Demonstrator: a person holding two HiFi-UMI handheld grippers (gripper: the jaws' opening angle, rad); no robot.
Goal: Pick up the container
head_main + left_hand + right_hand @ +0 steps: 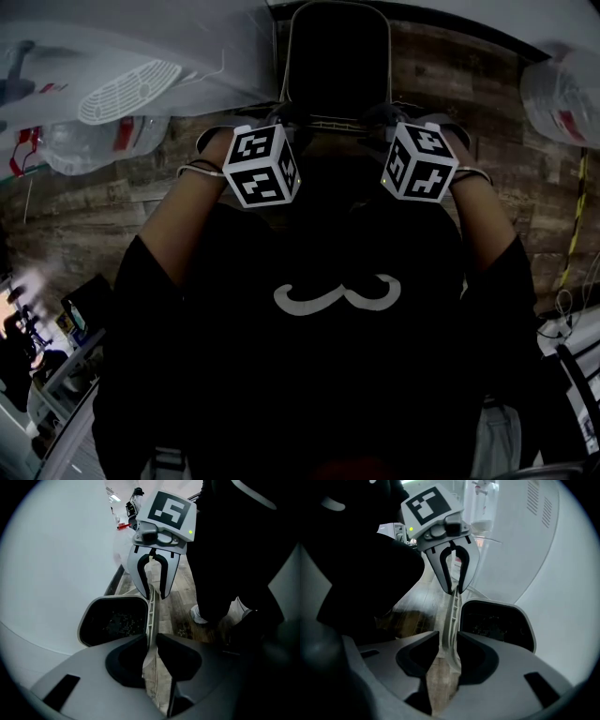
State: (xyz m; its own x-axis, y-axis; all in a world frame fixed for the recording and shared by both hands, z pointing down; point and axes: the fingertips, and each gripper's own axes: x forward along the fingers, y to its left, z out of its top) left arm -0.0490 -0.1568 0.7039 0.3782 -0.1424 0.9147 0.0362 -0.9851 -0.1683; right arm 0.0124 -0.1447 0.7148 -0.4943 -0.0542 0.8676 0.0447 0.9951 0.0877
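Observation:
A dark container [337, 58] with a grey rim hangs over the wooden floor in front of me in the head view. My left gripper [283, 120] and right gripper [382, 118] both reach to its near rim, one at each side. Seen from the left gripper, the thin grey rim [151, 616] runs straight between the left gripper's [150, 654] jaws, with both pads against it, and the right gripper [156, 595] holds the far end. Seen from the right gripper, the same rim [453, 616] sits between the right gripper's [449, 654] pads. The left gripper [454, 590] clamps the other end.
A white curved wall [51, 559] stands close beside the container. A white vented object [127, 91] and clear plastic bags [561, 94] lie on the wooden floor [487, 89]. A person's shoe [199, 616] is near.

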